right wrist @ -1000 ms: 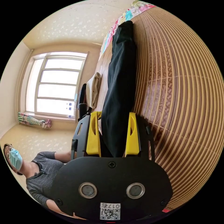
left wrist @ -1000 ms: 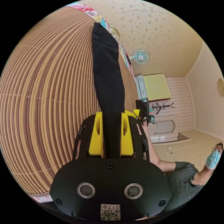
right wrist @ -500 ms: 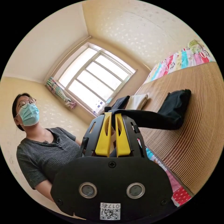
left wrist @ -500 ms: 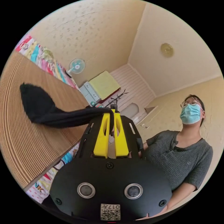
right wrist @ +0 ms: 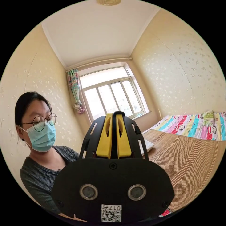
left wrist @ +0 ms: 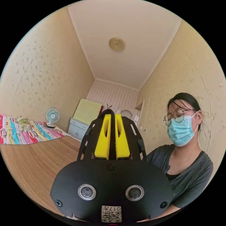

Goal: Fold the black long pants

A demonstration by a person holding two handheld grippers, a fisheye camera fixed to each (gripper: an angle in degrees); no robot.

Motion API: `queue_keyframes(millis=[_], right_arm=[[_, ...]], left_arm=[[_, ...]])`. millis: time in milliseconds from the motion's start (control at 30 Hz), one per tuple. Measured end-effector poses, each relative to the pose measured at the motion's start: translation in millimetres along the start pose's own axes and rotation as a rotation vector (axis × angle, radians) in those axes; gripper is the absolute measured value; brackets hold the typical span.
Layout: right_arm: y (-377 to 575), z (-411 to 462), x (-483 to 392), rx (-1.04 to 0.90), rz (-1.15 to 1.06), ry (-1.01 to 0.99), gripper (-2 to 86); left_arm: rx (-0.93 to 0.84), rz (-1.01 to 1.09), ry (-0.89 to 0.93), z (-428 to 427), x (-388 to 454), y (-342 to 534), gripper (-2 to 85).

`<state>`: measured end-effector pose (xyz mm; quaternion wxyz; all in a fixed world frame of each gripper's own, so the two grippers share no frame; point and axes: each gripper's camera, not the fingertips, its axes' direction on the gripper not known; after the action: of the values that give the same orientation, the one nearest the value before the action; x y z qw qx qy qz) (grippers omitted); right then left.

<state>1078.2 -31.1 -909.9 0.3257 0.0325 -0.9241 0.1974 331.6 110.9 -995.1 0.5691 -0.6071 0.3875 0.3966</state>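
A thin strip of the black pants (left wrist: 112, 141) runs between the yellow jaws of my left gripper (left wrist: 112, 115), which is shut on it, and the cloth curls over the jaw tips. In the right gripper view, my right gripper (right wrist: 114, 115) is likewise shut on a narrow fold of the black pants (right wrist: 114, 139). Both grippers are raised and point across the room. The rest of the pants is hidden behind the gripper bodies.
A striped bamboo mat (left wrist: 35, 164) covers the bed, with a colourful cartoon sheet (left wrist: 23, 133) at its far end. A fan (left wrist: 52, 115) and a cabinet (left wrist: 77, 128) stand beyond. A folded cream garment (right wrist: 147, 144) lies on the mat near the window (right wrist: 110, 94). A person (right wrist: 40, 141) stands close.
Both grippers went from open around the pants lying on the mat to shut on them, then rose. Both views swung up from the mat to the room and the person.
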Motion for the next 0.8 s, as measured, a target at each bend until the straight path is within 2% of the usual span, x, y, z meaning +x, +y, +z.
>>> queue_keyframes(millis=[133, 267, 400, 500, 633, 733, 767, 800], right_arm=[[-6.5, 14.8, 86.7, -0.041, 0.179, 0.093, 1.9], [-9.9, 40.4, 186.5, -0.045, 0.333, 0.174, 2.0], [13.8, 66.6, 228.3, -0.098, 0.351, 0.353, 2.1], [79.0, 77.1, 249.4, -0.227, 0.341, 0.414, 2.3], [238.2, 52.3, 266.0, -0.387, 0.522, 0.418, 2.5], [365.9, 9.3, 253.9, -0.458, 0.77, 0.414, 2.4], [403.7, -12.3, 242.0, -0.465, 0.861, 0.372, 2.3], [418.3, -23.5, 234.9, -0.459, 0.9, 0.351, 2.2]], left_arm=[[-0.024, -0.187, -0.113, 19.9, -102.9, 15.5, 1.6], [-0.079, -0.182, -0.272, 33.4, -189.7, 22.9, 1.9], [-0.159, -0.281, -0.352, 42.7, -267.0, 88.3, 2.6], [-0.315, -0.338, -0.396, 46.9, -301.5, 181.7, 3.8], [-0.53, -0.54, -0.401, 41.3, -321.1, 355.8, 4.8], [-0.521, -0.748, -0.485, 4.3, -324.1, 450.0, 6.3], [-0.494, -0.792, -0.488, -5.7, -326.3, 461.2, 6.9], [-0.394, -0.84, -0.442, -25.5, -331.2, 472.9, 8.5]])
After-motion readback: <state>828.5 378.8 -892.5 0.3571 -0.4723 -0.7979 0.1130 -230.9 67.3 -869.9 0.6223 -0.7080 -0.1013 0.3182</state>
